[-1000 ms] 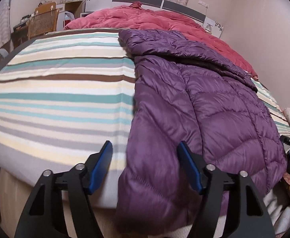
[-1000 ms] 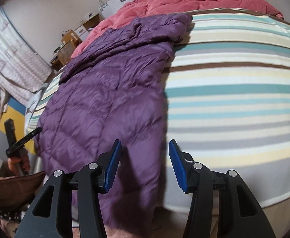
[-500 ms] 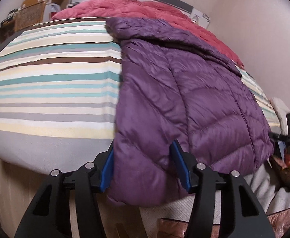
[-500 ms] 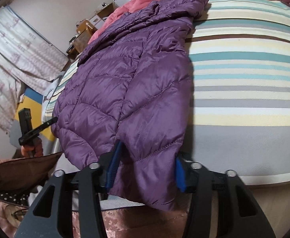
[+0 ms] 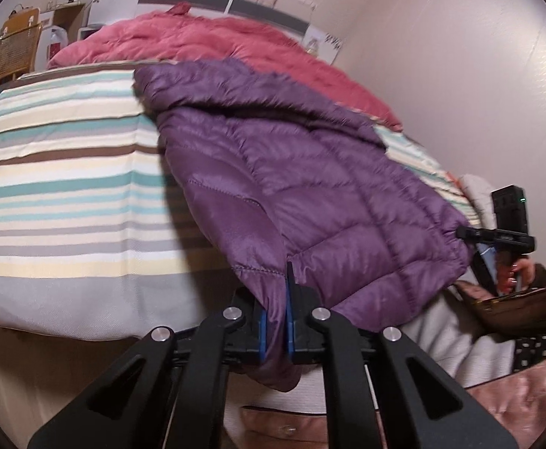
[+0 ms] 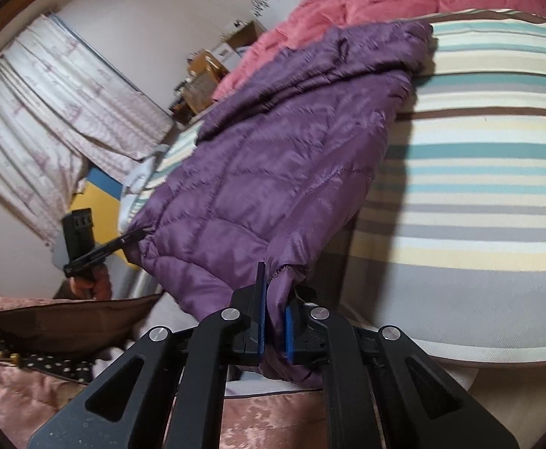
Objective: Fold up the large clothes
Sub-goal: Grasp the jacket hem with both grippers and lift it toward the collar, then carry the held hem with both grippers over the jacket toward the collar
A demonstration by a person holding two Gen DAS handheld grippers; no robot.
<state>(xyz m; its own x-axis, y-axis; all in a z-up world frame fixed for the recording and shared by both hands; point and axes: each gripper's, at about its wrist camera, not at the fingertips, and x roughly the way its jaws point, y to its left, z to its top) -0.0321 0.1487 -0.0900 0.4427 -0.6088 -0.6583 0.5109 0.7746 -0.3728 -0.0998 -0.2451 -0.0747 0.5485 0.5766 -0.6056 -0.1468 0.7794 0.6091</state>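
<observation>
The striped bed point(image 5: 60, 172) spreads ahead of both claws, and the purple down jacket point(image 5: 310, 187) lies lengthwise on it, its collar end far off toward the red quilt point(image 5: 205, 41) and its hem hanging over the near edge of the mattress, right at the claws. The step in hand looks like the grasp before the first fold — each claw has taken one hem corner. The left gripper point(image 5: 275, 321) is pinched narrow on the hem fabric that bunches between its blue pads, the jacket body rising ahead and to its right; the right gripper point(image 6: 275, 325) is likewise clamped on the other hem corner, the jacket stretching ahead and to its left. The next move probably calls for lifting both corners together and carrying them forward toward the collar, keeping the hem taut so the slippery padded shell does not sag or slide off the bed. Compared with half a second ago, both sets of jaws — then wide and merely straddling the hem — have closed, and the corners have been raised slightly off the bed edge.
</observation>
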